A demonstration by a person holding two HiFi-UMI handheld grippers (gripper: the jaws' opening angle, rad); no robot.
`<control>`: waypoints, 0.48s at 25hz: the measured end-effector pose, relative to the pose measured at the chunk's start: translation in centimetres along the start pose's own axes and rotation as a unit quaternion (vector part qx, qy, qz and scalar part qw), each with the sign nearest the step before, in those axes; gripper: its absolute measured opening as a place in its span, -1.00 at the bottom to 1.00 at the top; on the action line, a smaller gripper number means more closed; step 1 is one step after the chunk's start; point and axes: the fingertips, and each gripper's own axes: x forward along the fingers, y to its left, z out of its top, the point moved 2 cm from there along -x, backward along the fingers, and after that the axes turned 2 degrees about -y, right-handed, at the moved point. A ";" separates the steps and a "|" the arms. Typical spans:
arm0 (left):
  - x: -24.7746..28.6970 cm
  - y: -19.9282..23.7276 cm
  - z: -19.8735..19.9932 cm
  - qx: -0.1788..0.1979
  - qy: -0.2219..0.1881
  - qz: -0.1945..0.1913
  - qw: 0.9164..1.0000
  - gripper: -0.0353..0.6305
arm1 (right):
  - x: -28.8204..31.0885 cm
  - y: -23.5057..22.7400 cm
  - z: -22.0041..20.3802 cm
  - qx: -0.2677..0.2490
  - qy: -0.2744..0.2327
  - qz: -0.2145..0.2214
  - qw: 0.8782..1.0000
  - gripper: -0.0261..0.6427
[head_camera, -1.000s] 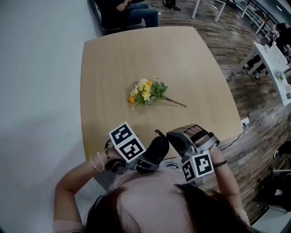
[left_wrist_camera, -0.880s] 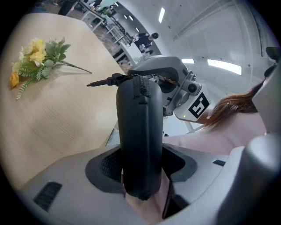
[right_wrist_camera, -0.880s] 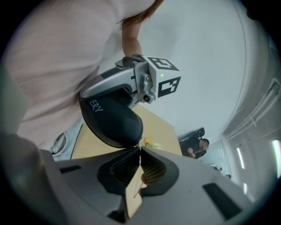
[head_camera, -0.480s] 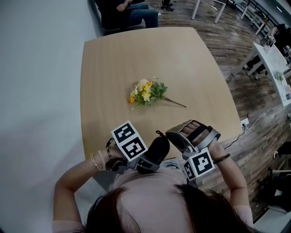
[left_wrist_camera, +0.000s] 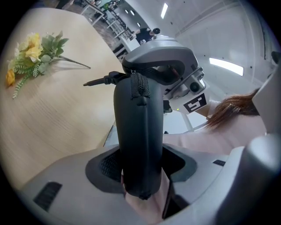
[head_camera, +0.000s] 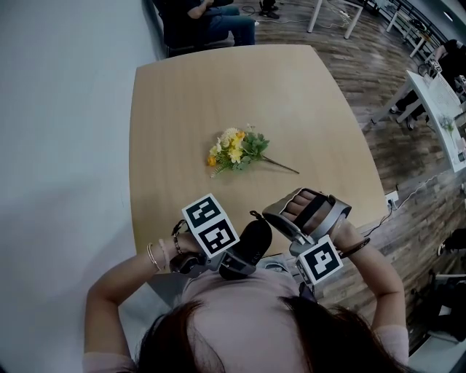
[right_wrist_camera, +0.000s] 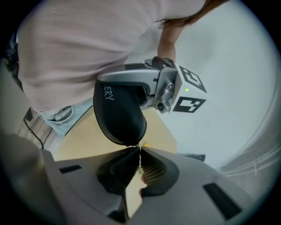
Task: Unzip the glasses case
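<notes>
A black zipped glasses case (head_camera: 253,237) hangs over the near edge of the table, close to my body. My left gripper (head_camera: 231,256) is shut on its lower end; in the left gripper view the case (left_wrist_camera: 137,132) stands up between the jaws with the zipper along its ridge and a short black strap (left_wrist_camera: 99,81) poking out left. My right gripper (head_camera: 271,216) sits at the case's far end. In the right gripper view its jaws (right_wrist_camera: 139,157) are pressed together on a thin zipper pull just below the case (right_wrist_camera: 118,115).
A small bunch of yellow artificial flowers (head_camera: 234,149) lies mid-table on the light wooden table (head_camera: 218,80). A seated person (head_camera: 207,18) is at the far end. White tables (head_camera: 437,95) stand on the wood floor to the right; a cable (head_camera: 408,193) runs there.
My right gripper has rolled about its own axis, its marker cube swinging lower and rightward. The left gripper and the case have stayed in place.
</notes>
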 end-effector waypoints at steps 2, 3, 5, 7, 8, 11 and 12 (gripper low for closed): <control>0.0 0.0 0.0 0.002 0.003 0.000 1.000 -0.16 | 0.0 0.3 0.0 -0.001 -0.004 0.014 1.000 -0.87; 0.0 0.0 0.0 0.002 0.005 0.000 1.000 -0.16 | 0.1 0.3 0.0 -0.003 -0.007 0.016 1.000 -0.87; 0.1 0.0 0.0 0.004 0.009 0.000 1.000 -0.16 | 0.2 0.2 0.1 -0.004 -0.011 0.020 1.000 -0.87; 0.2 0.0 0.0 0.007 0.013 0.002 1.000 -0.16 | 0.3 0.1 0.0 -0.003 -0.013 0.022 1.000 -0.87; 0.2 0.1 0.0 0.009 0.014 0.003 1.000 -0.16 | 0.4 0.0 0.0 -0.003 -0.015 0.024 1.000 -0.87; 0.3 0.1 -0.1 0.011 0.018 0.004 1.000 -0.17 | 0.5 0.1 0.0 -0.002 -0.017 0.034 0.999 -0.87; 0.3 0.1 0.0 0.012 0.020 0.004 1.000 -0.16 | 0.6 0.2 -0.1 -0.001 -0.016 0.040 0.999 -0.87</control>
